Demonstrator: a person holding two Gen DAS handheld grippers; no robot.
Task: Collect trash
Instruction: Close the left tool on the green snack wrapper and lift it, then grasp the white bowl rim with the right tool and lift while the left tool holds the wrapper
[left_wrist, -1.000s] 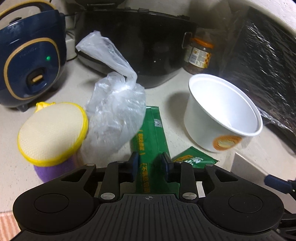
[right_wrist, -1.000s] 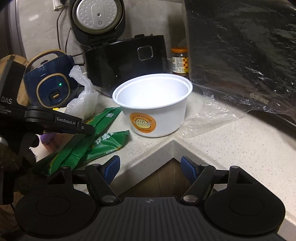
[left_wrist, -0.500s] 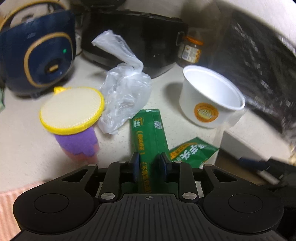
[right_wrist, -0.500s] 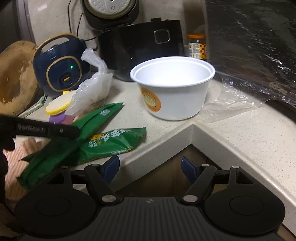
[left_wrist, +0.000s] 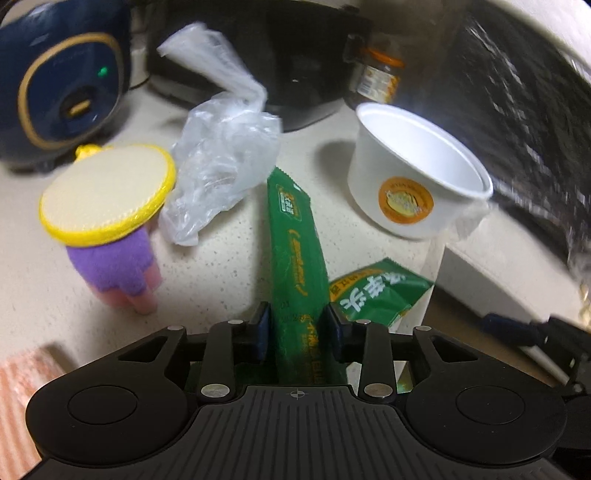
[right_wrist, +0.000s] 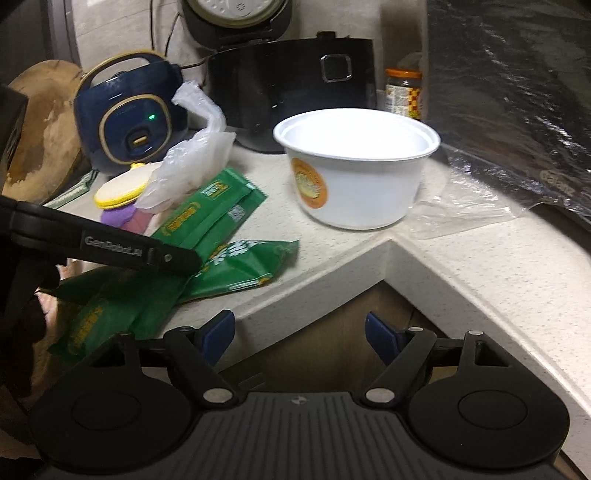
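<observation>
My left gripper (left_wrist: 297, 325) is shut on a long green wrapper (left_wrist: 295, 236), which sticks out forward over the counter; it also shows in the right wrist view (right_wrist: 207, 218) under the left gripper's black finger (right_wrist: 140, 253). A second green wrapper (left_wrist: 376, 291) lies by the counter's inner corner, seen too in the right wrist view (right_wrist: 243, 266). A white paper bowl (left_wrist: 413, 177) stands upright beyond it. A crumpled clear plastic bag (left_wrist: 221, 151) lies to the left. My right gripper (right_wrist: 300, 332) is open and empty, off the counter edge in front of the bowl (right_wrist: 358, 173).
A yellow and purple sponge (left_wrist: 107, 214) stands at the left. A blue rice cooker (left_wrist: 62, 85), a black cooker (right_wrist: 291, 92) and a jar (right_wrist: 402, 92) line the back. A foil-covered microwave (right_wrist: 517, 92) sits at the right with clear film (right_wrist: 461, 214) below it.
My left gripper has pulled back and up with the long green wrapper, away from the bag and bowl. My right gripper has moved closer to the counter corner.
</observation>
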